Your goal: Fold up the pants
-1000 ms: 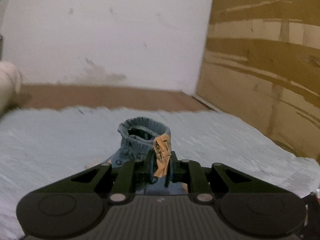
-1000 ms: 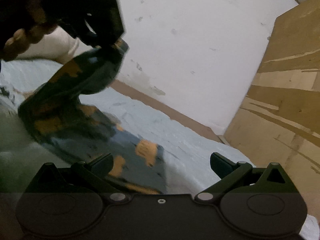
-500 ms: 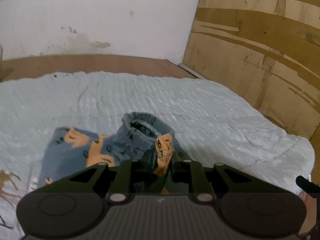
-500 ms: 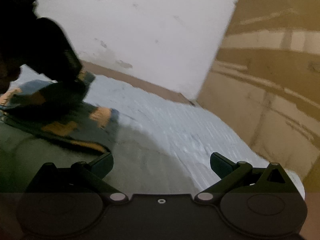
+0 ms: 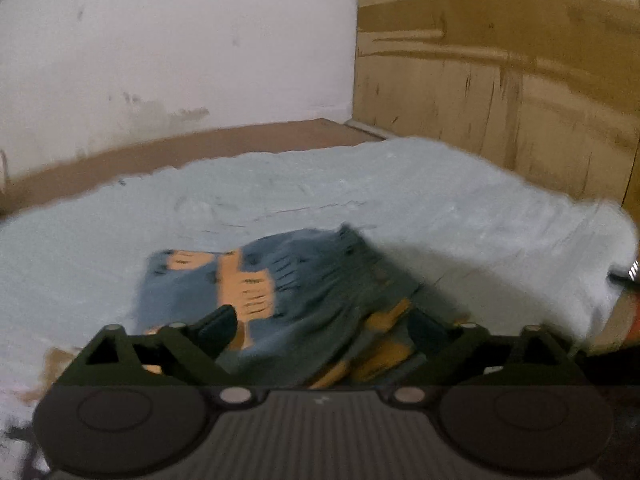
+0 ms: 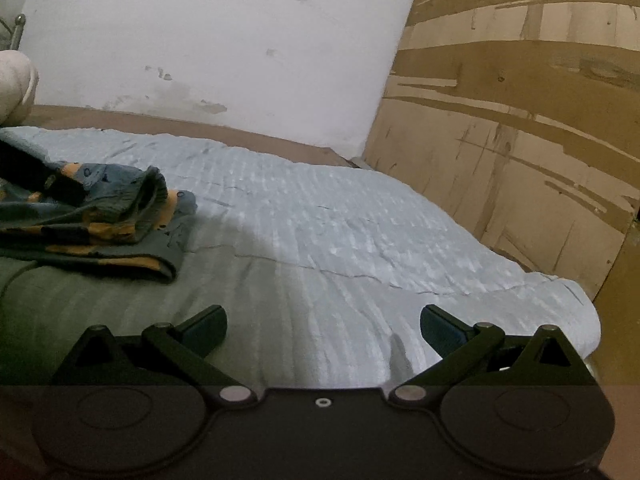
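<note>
The blue pants with orange patches [image 5: 280, 292] lie in a folded heap on the light blue bedspread [image 5: 440, 200]. My left gripper [image 5: 324, 332] is open just above them, with the cloth lying loose between its fingers. In the right wrist view the pants [image 6: 100, 216] sit at the far left, waistband on top. My right gripper [image 6: 322, 326] is open and empty over bare bedspread [image 6: 340, 220], to the right of the pants.
A white wall [image 6: 220, 40] runs behind the bed. A wooden panel [image 6: 520, 120] stands along the right side. A brown bed-frame edge [image 5: 200, 148] shows at the back. A white pillow [image 6: 14, 88] lies at the far left.
My left gripper has opened and let go of the pants, which now lie folded on the bed. My right gripper has swung right, away from the pants, and stays open.
</note>
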`<move>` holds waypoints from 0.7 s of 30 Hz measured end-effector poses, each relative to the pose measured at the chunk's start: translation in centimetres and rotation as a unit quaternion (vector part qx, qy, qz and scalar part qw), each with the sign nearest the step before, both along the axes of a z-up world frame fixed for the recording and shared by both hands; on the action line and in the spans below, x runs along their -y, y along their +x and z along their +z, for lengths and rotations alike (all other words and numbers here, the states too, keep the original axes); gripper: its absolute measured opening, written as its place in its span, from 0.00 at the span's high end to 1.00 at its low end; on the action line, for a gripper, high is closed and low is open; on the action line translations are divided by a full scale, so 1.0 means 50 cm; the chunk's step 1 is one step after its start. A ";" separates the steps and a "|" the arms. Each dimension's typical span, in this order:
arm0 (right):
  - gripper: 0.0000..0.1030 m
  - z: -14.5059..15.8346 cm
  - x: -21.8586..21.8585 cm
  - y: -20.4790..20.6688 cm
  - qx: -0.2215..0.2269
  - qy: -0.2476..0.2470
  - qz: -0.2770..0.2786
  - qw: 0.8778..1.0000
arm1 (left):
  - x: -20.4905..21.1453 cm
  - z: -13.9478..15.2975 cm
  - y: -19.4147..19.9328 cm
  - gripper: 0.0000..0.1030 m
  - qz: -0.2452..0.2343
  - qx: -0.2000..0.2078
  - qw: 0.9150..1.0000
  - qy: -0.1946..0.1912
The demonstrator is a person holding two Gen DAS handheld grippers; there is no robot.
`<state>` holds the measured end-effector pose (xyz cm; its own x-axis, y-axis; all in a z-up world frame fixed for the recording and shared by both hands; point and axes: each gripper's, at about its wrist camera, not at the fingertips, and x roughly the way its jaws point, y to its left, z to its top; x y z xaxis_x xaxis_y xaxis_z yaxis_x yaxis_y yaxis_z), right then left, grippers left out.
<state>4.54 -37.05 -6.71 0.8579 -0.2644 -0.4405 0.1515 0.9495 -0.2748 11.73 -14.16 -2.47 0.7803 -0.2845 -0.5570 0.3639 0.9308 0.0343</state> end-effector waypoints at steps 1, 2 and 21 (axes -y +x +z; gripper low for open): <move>0.01 0.002 -0.003 0.003 0.000 0.002 0.008 1.000 | -0.001 -0.005 -0.010 0.05 0.002 0.006 1.000 0.021; 0.01 0.006 -0.004 0.004 0.002 0.004 0.018 1.000 | -0.001 -0.007 -0.014 0.05 0.005 0.007 0.999 0.036; 0.01 0.035 -0.026 0.289 -0.128 0.326 0.241 0.905 | -0.039 -0.022 -0.018 0.47 -0.035 -0.053 0.998 0.019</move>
<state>18.97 -35.77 -4.95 0.6527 0.5014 -0.5680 -0.3133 0.8612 0.4002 10.83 -12.20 -3.58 0.6958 -0.3135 -0.6462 0.4316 0.9016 0.0274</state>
